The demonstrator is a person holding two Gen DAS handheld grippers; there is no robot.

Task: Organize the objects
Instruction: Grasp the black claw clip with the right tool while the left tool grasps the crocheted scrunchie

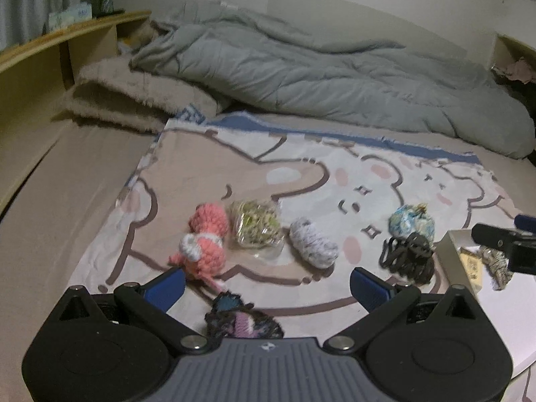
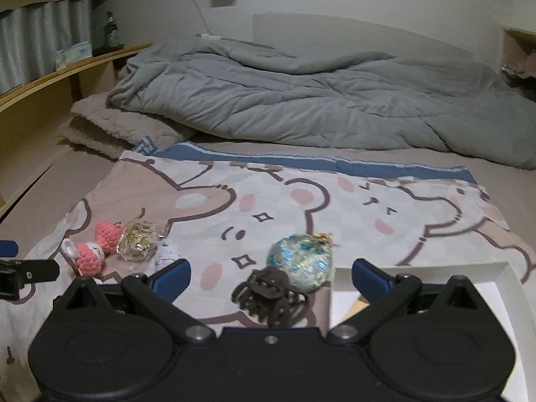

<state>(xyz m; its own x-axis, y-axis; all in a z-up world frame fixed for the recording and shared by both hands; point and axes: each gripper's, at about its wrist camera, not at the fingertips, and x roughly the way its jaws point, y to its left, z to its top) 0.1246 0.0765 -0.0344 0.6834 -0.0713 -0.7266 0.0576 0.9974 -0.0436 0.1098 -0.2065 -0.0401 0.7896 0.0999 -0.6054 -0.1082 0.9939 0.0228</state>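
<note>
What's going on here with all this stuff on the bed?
A person is tidying small things on a bed using two hand-held claws. Both the left claw and right claw are open and hold nothing. On the cartoon blanket lie a pink crochet doll, a clear bag, a white yarn ball, a blue foil ball and a black hair clip. A white box sits at the right.

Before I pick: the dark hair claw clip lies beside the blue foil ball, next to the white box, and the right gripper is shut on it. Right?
Not quite. In the right wrist view the right gripper is open, its jaws spread wide with nothing between them. The dark hair claw clip does lie on the bear-print cloth, against the blue foil ball and next to the white box.
</note>
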